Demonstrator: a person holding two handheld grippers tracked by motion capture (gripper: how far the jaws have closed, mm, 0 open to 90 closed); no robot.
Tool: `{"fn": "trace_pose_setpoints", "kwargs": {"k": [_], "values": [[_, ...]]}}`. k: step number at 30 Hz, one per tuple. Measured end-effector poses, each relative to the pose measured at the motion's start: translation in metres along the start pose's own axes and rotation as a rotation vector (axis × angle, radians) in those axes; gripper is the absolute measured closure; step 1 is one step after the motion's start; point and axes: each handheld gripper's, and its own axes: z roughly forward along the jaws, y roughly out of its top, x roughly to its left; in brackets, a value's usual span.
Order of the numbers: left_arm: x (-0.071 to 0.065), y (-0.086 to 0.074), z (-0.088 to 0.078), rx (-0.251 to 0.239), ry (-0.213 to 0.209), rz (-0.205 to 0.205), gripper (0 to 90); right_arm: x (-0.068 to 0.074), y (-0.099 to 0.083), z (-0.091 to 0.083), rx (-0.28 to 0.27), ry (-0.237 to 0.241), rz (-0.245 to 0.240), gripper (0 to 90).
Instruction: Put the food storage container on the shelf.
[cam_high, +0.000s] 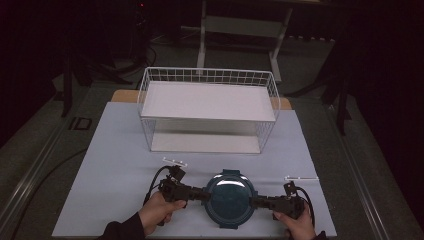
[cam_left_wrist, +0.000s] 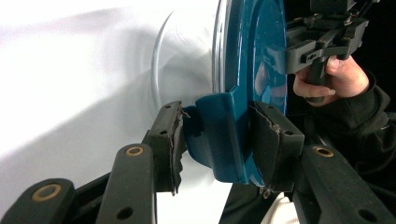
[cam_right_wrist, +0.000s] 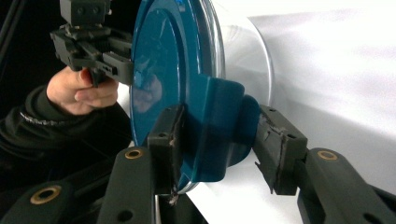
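A round glass container with a teal snap lid (cam_high: 230, 199) is sitting on the white table (cam_high: 115, 170), near its front edge, well apart from the white wire basket (cam_high: 207, 107) behind it. The left gripper (cam_high: 204, 195) is clamping the lid's left latch tab (cam_left_wrist: 219, 135), both pads pressing on it. The right gripper (cam_high: 253, 201) is reaching the opposite latch tab (cam_right_wrist: 219, 130); its jaws are narrow around it, one pad touching the tab, the other pad just beside it with a small gap.
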Motion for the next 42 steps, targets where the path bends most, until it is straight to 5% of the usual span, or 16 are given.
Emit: {"fn": "trace_pose_setpoints", "kwargs": {"k": [7,16,17,24,31,42], "values": [[-0.002,-0.006,-0.003,-0.018,0.001,-0.002,57.0,0.006,0.0,0.001,-0.008,0.002,0.008,56.3],[-0.004,0.0,-0.013,-0.078,0.033,0.039,57.3,0.013,0.007,0.002,-0.007,0.002,-0.054,57.0],[-0.006,0.005,-0.018,-0.103,0.045,0.052,57.1,0.017,0.017,0.003,-0.028,0.002,-0.091,57.0],[-0.004,0.021,-0.031,-0.14,0.083,0.09,57.0,0.019,0.039,0.01,-0.055,0.011,-0.135,56.9],[0.007,0.041,-0.042,-0.171,0.102,0.109,57.1,0.016,0.067,0.021,-0.086,0.017,-0.178,56.8],[0.044,0.057,-0.044,-0.218,0.097,0.099,57.1,0.002,0.097,0.043,-0.09,-0.007,-0.211,56.8]]}}
